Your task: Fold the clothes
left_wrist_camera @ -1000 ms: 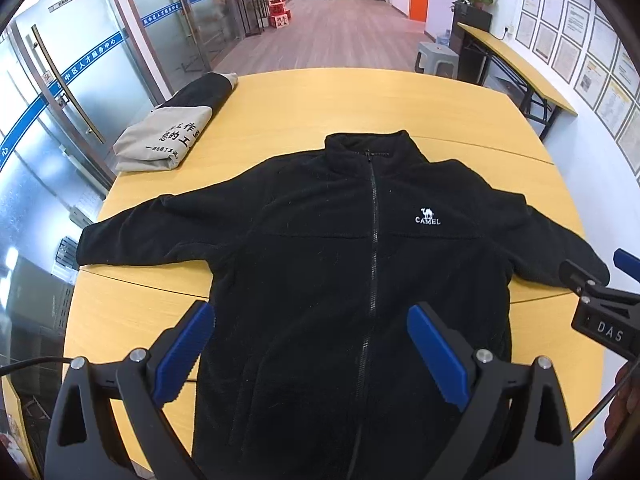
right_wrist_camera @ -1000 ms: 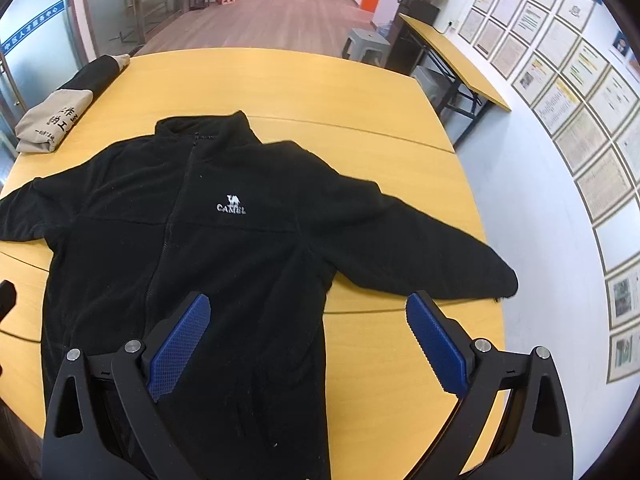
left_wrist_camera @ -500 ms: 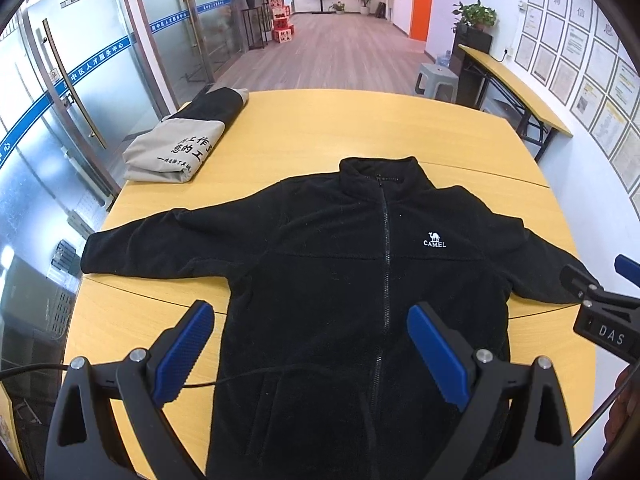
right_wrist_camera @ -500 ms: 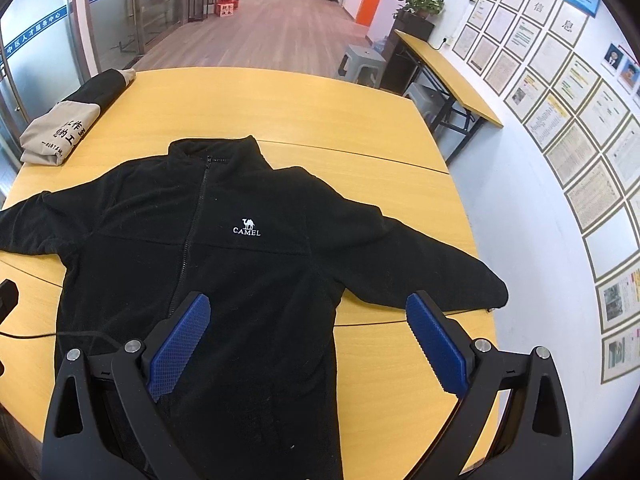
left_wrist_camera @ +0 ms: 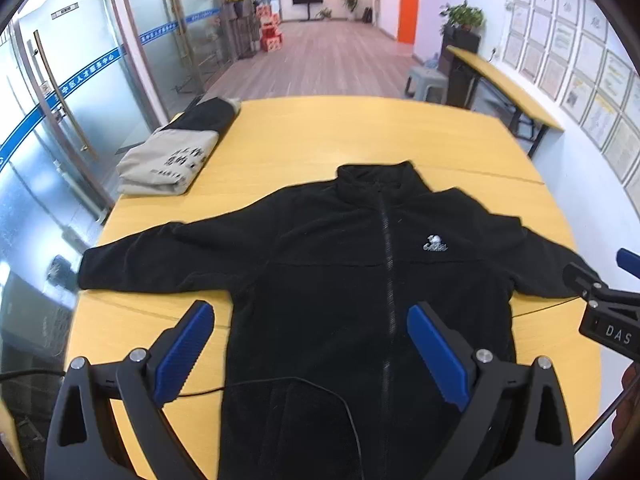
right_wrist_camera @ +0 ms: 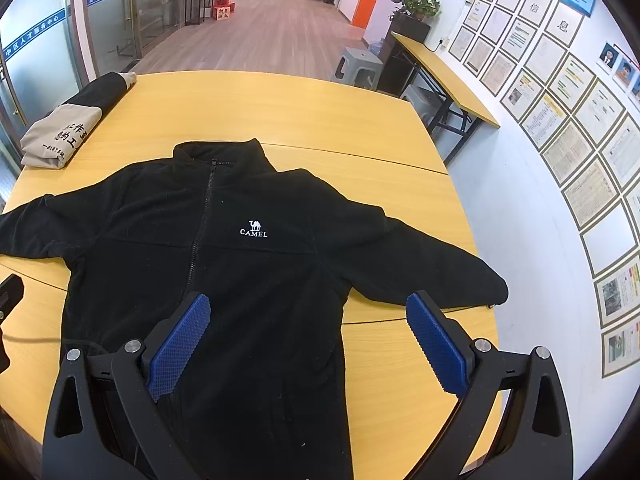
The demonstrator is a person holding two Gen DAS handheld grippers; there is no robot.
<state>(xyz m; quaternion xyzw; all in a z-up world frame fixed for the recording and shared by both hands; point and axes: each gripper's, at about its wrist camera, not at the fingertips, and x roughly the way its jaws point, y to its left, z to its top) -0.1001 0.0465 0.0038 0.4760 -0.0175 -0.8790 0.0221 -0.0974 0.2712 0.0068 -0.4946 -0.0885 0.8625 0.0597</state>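
Note:
A black zip-up fleece jacket [left_wrist_camera: 340, 280] with a white CAMEL logo lies flat, front up, on the yellow wooden table [left_wrist_camera: 360, 136], both sleeves spread out sideways. It also shows in the right wrist view [right_wrist_camera: 224, 248]. My left gripper [left_wrist_camera: 310, 356] is open and empty, held above the jacket's lower left part. My right gripper [right_wrist_camera: 308, 344] is open and empty above the jacket's lower right side, near the right sleeve [right_wrist_camera: 432, 276]. The right gripper's body shows at the right edge of the left wrist view [left_wrist_camera: 604, 312].
A folded beige and black garment [left_wrist_camera: 176, 152] lies at the table's far left corner, also seen in the right wrist view [right_wrist_camera: 68, 124]. A thin black cable [left_wrist_camera: 296, 384] crosses the jacket's hem. Glass doors stand left, a wall of framed papers right.
Both grippers have pulled back and risen from the jacket, so more of the table and room shows. The jacket has not moved. Both grippers stay open.

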